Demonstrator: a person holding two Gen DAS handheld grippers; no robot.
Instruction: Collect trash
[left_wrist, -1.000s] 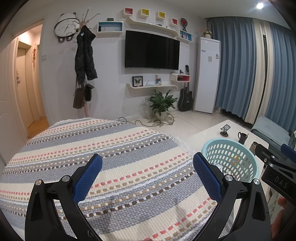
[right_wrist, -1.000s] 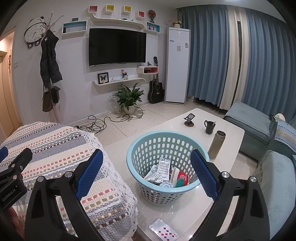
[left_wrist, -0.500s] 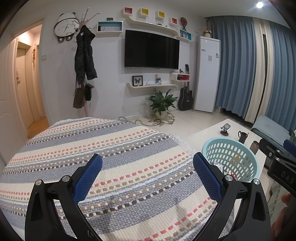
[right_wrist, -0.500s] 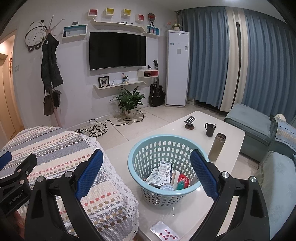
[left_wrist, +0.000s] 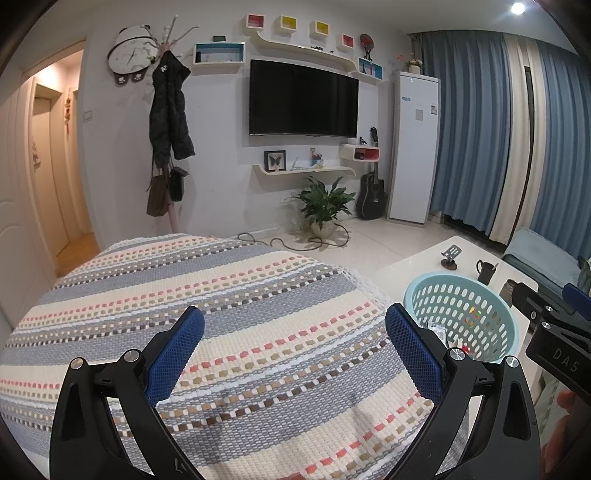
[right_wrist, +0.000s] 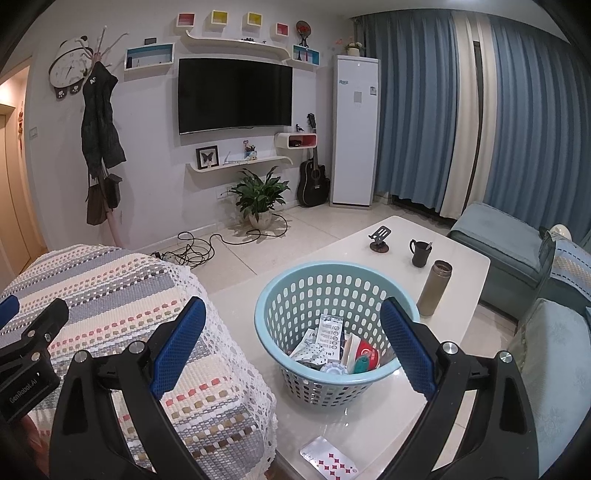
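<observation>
Both tools are empty at this moment. My left gripper (left_wrist: 293, 334) hangs over the striped blanket (left_wrist: 229, 295) with its jaws spread wide and nothing between the blue pads. My right gripper (right_wrist: 293, 334) is just as wide and just as empty, pointed at the pale blue basket (right_wrist: 295, 277) on the white table (right_wrist: 454, 266).

Change over the last second: small. In the right wrist view the basket has slid a little lower and to the right, and more floor shows beyond the table, so I read the right tool as having lifted and drawn back slightly. The left view is nearly the same; the basket has shifted a little towards the right edge and sits slightly smaller.

Trash location: several wrappers (right_wrist: 325, 339) and a red-and-white packet (right_wrist: 364, 354) lie in the bottom of the basket.

One playing card (right_wrist: 328, 459) lies flat on the near table edge, just beside the basket and outside it. Whether it counts as trash I cannot say.

Judgement: a drop looks finished, and the pull-back suggests I am between items. If the card is next, a thin flat card on a glossy top may be hard to pinch.
</observation>
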